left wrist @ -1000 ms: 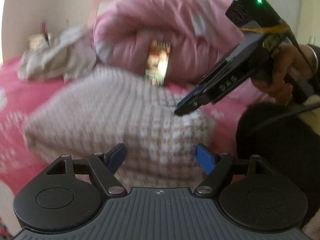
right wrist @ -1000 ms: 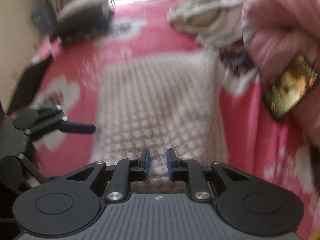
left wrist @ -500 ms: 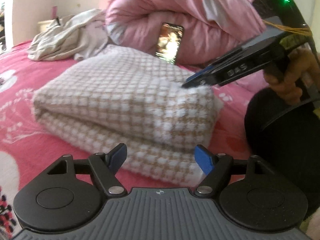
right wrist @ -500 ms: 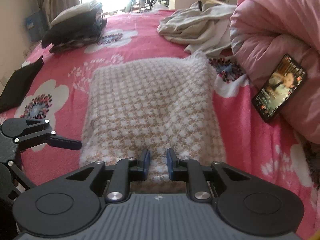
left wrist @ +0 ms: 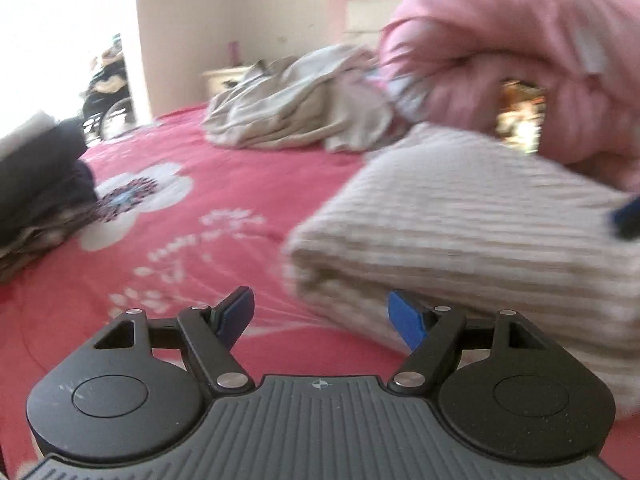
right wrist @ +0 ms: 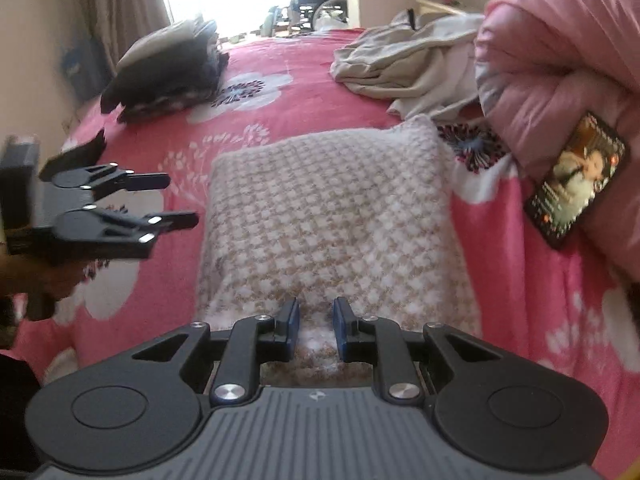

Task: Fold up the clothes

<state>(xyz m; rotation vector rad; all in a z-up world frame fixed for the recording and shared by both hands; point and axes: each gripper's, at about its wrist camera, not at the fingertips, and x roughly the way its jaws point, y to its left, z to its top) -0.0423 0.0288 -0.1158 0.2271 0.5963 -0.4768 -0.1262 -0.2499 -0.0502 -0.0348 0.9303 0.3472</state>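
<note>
Folded checked sweater (right wrist: 332, 216) flat on the pink floral bedspread (right wrist: 304, 92), right gripper (right wrist: 316, 322) at its near edge, fingers slightly parted, pinching nothing, left gripper (right wrist: 176, 200) at nine o'clock, fingers wide apart, empty, phone (right wrist: 576, 184) at three o'clock

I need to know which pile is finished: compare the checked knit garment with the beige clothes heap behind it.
The checked knit garment lies folded into a flat, neat rectangle; the beige clothes heap is crumpled and unfolded. The garment is patterned in tan and white checks, the heap plain. The right gripper is at the garment's near edge; nothing touches the heap. Both lie on the pink floral bedspread.
</note>
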